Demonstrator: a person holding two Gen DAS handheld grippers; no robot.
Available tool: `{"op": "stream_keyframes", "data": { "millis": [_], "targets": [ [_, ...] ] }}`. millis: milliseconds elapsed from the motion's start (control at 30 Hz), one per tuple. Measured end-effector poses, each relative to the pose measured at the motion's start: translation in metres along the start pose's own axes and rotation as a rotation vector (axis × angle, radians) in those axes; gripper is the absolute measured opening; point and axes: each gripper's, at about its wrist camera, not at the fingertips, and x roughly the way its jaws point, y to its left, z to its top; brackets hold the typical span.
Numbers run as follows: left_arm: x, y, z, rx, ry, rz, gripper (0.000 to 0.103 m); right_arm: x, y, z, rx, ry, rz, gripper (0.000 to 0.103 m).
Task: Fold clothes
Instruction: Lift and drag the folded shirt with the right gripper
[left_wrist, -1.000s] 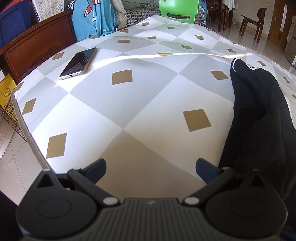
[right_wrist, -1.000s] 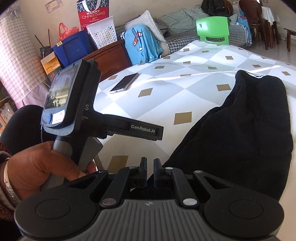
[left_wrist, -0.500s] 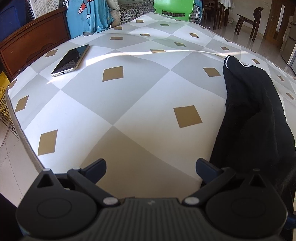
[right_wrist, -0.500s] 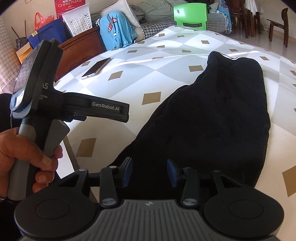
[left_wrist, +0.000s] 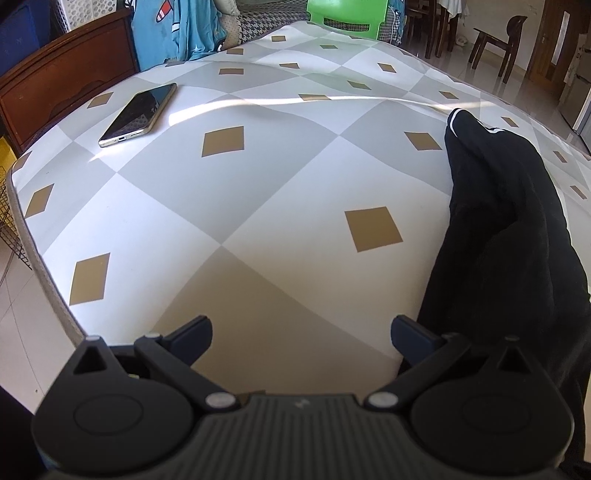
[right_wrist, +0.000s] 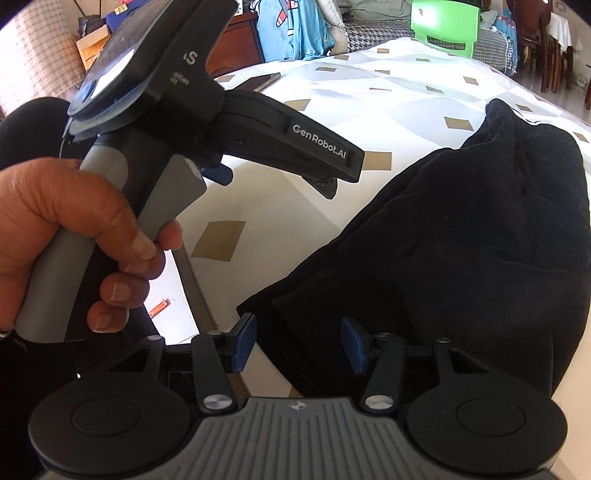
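The right gripper (right_wrist: 298, 341) is opening, its blue pads either side of the near corner of the black garment (right_wrist: 461, 236) without pressing it. The left gripper (left_wrist: 301, 334), gripped by a hand (right_wrist: 70, 236), has its jaws wide apart over bare bedsheet (left_wrist: 258, 206), garment just beside its right finger. Farther off lies a phone (left_wrist: 138, 113).

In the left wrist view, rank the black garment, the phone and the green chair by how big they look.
1. black garment, largest by far, though it lies nearest the camera
2. phone
3. green chair: far off and cropped, so it looks about phone-sized; that order is unsure
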Motion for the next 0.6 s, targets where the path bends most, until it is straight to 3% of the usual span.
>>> {"op": "stream_keyframes", "data": {
  "millis": [233, 400, 500, 600],
  "targets": [
    [0.001, -0.002, -0.001, 0.011, 0.004, -0.001, 0.103, 0.009, 0.005, -0.002, -0.031, -0.012, -0.077, 0.048],
    [0.002, -0.004, -0.001, 0.015, 0.007, 0.001, 0.103, 0.010, 0.003, 0.001, -0.030, -0.023, -0.110, 0.015],
    [0.001, -0.003, -0.001, 0.012, 0.004, 0.003, 0.103, 0.003, -0.001, 0.005, -0.011, -0.042, -0.099, 0.007],
    [-0.003, 0.001, 0.001, -0.005, -0.020, 0.008, 0.103, -0.014, -0.009, 0.012, 0.034, -0.082, -0.040, 0.006]
  ]
}}
